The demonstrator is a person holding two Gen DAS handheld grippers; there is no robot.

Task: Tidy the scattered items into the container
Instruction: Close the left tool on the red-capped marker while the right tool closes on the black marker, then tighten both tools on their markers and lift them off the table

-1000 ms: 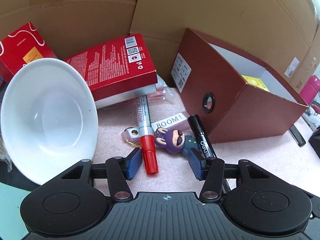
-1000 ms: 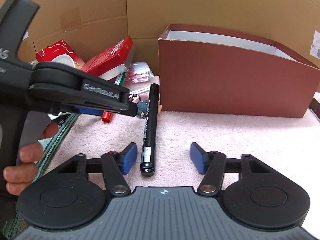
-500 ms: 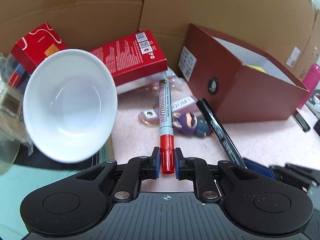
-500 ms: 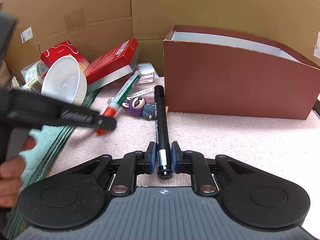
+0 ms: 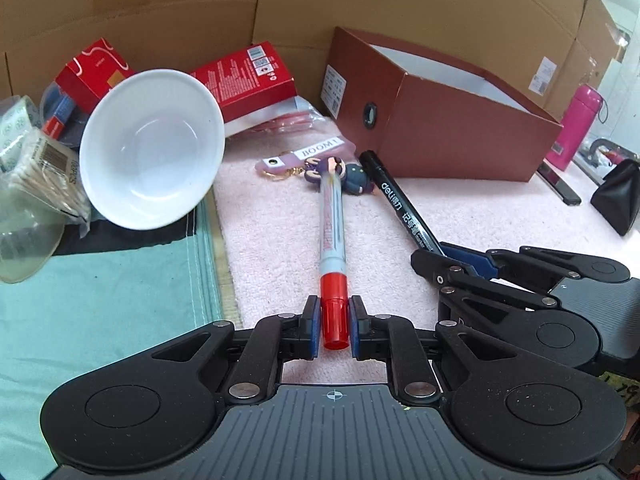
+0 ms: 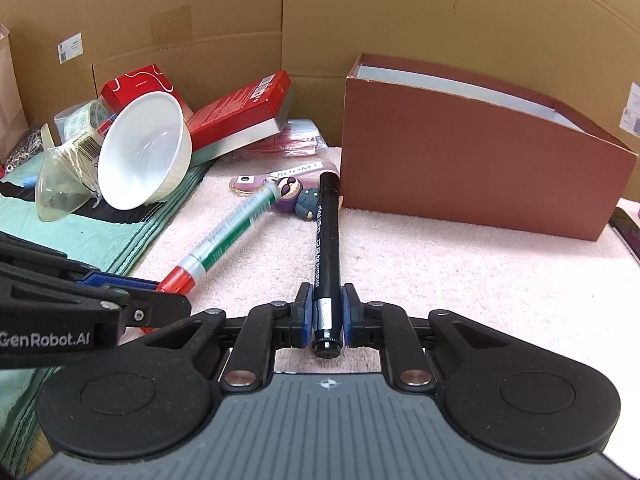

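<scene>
A whiteboard marker [image 5: 332, 232] with a red cap lies on the pink towel, its far end by a purple figure keychain [image 5: 352, 178]. My left gripper [image 5: 335, 312] has its pads on the red cap, and its jaws are opening with the cap between them. To its right a black marker [image 6: 326, 232] points toward the brown open box [image 6: 460, 168]. My right gripper [image 6: 327, 312] is shut on that marker's near end. In the right wrist view the left gripper [image 6: 160, 294] shows at the left, gripping the marker with the red cap [image 6: 228, 240].
A white bowl [image 5: 152, 148] leans on its side at the left on a green cloth [image 5: 100, 292], beside cotton-swab packets. Two red cartons [image 5: 248, 76] rest against the cardboard wall behind. A pink bottle [image 5: 576, 128] and a black pouch [image 5: 616, 196] stand right of the box.
Both grippers have shut, the left on the red cap and the right on the black marker's end. The left gripper then drew the marker back toward me. The right one stayed put.
</scene>
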